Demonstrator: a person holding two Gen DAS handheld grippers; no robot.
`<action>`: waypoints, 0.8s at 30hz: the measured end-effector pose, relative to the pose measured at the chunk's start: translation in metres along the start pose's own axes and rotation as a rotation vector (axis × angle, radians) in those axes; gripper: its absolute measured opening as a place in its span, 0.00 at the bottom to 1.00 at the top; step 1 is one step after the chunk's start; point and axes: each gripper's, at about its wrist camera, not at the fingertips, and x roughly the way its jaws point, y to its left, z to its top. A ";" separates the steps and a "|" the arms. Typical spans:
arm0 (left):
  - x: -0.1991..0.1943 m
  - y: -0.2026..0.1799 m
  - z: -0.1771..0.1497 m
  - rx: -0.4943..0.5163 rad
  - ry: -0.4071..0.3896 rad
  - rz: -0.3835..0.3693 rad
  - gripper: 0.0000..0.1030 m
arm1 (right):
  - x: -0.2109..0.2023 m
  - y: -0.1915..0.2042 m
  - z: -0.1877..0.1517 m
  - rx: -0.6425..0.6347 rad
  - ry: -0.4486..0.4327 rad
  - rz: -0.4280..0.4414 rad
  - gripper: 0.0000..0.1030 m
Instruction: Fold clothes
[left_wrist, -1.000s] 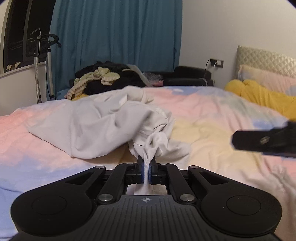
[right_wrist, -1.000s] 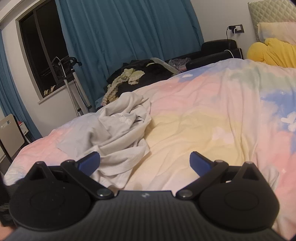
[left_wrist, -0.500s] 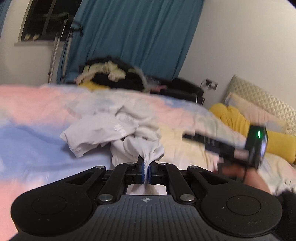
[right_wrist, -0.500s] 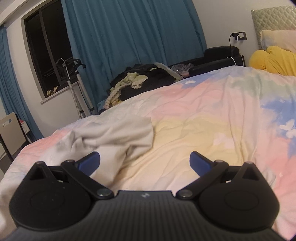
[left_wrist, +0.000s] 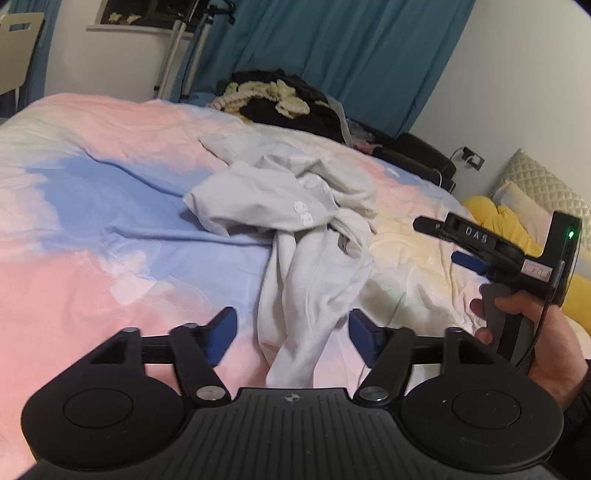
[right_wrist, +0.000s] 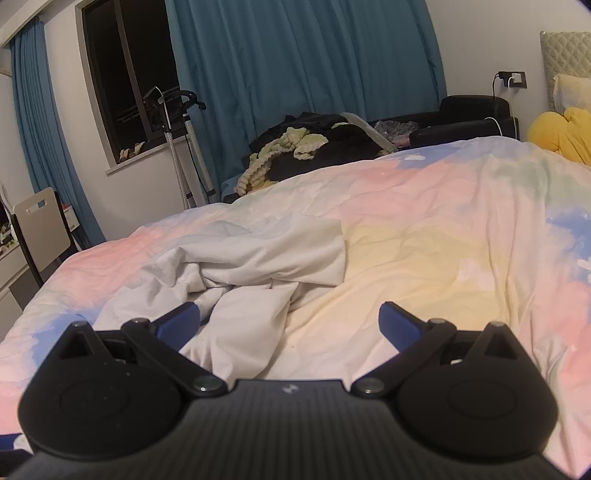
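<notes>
The bed (left_wrist: 92, 206) spreads wide under me, its cover pink, blue and yellow. A crumpled white garment (left_wrist: 295, 229) lies near its middle, one end trailing toward me. My left gripper (left_wrist: 291, 330) is spread wide with that end between its fingers, untouched. My right gripper (right_wrist: 290, 321) hangs open beside the garment.
</notes>
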 end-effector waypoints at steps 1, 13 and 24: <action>-0.004 0.003 0.002 -0.010 -0.010 0.000 0.73 | 0.001 0.000 0.000 0.001 0.000 0.003 1.00; 0.029 0.025 0.052 -0.160 -0.174 0.137 0.74 | 0.025 0.039 -0.008 -0.227 -0.039 0.185 1.00; 0.029 0.047 0.045 -0.154 -0.266 0.271 0.76 | 0.078 0.156 -0.040 -0.893 -0.039 0.352 0.95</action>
